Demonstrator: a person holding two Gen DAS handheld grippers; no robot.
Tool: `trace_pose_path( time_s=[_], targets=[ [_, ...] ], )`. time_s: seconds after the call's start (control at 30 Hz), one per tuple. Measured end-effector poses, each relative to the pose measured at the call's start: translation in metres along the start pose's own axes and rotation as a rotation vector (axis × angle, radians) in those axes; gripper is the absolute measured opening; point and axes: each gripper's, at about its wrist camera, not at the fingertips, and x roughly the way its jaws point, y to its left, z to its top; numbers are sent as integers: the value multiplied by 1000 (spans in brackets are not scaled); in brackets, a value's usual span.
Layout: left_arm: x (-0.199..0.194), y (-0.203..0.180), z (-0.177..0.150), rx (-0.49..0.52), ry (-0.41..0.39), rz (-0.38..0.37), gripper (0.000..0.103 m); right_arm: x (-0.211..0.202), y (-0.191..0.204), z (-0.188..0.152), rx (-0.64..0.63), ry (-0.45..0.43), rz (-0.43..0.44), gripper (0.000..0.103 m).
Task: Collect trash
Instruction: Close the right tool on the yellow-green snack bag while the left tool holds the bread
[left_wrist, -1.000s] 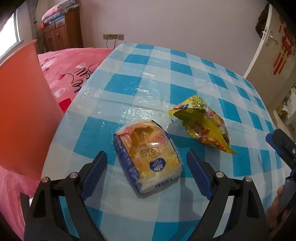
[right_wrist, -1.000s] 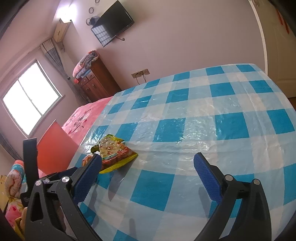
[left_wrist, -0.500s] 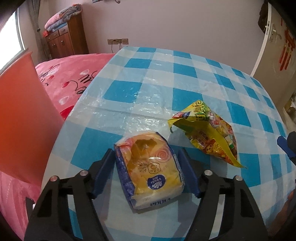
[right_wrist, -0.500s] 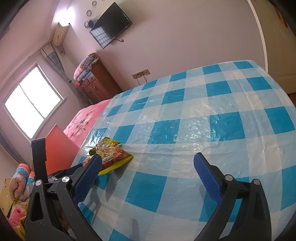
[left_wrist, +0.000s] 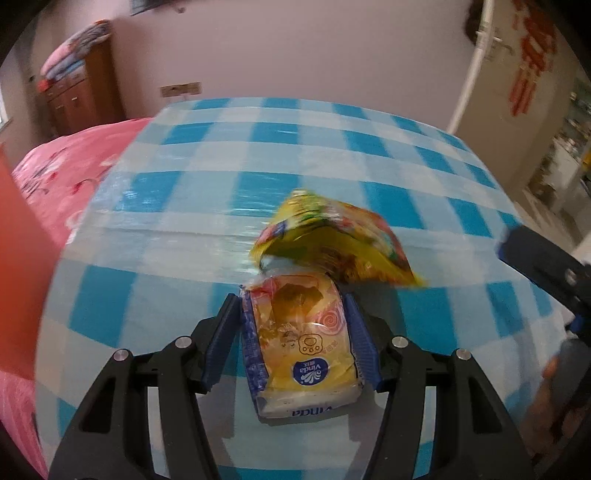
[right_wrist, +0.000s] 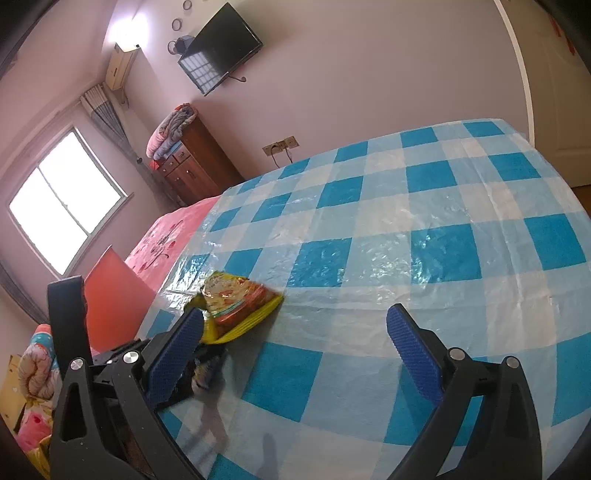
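Observation:
In the left wrist view my left gripper (left_wrist: 293, 314) is shut on a yellow tissue pack (left_wrist: 301, 341) with a blue side and a Vinda label; both blue pads press its sides. A crumpled yellow snack bag (left_wrist: 332, 240) lies on the blue-and-white checked table (left_wrist: 184, 240) just beyond the pack. In the right wrist view my right gripper (right_wrist: 295, 332) is open and empty above the table, and the snack bag (right_wrist: 236, 301) lies by its left fingertip (right_wrist: 177, 350). A bit of the right gripper shows at the right edge of the left wrist view (left_wrist: 543, 262).
A red panel (right_wrist: 114, 299) stands off the table's left edge, with a pink bed (left_wrist: 62, 166) behind it. A wooden dresser (right_wrist: 192, 162) stands at the far wall. A door (left_wrist: 524, 74) is at the right.
My left gripper has closed on the tissue pack and moved with it toward the snack bag. My right gripper has stayed open and shifted slightly.

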Motion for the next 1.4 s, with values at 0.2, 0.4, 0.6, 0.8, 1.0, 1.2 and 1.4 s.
trace_pose_path(
  time_s=[0.2,0.4,0.6,0.8,1.0,1.2,1.4],
  targets=[
    [-1,-34,-6,62,14,-94,56,-5,-16,4,27,-8,-21,98],
    [-5,-23,-8,8,21,-114,54,-1,-23,5,48,15,-13,98],
    [-18,-3,-15,-26,14,-111,54,11,-7,0,21,56,12,98],
    [-34,22,-15,-55,-22,-87,54,25,19,-5,-36,90,15,98],
    [-39,49,-17,-97,-39,-60,54,40,39,-4,-59,116,22,98],
    [-41,67,-20,-126,-45,-59,54,61,57,1,-84,138,13,98],
    [-42,77,-21,-136,-53,-59,54,84,68,5,-101,165,-28,98]
  ],
)
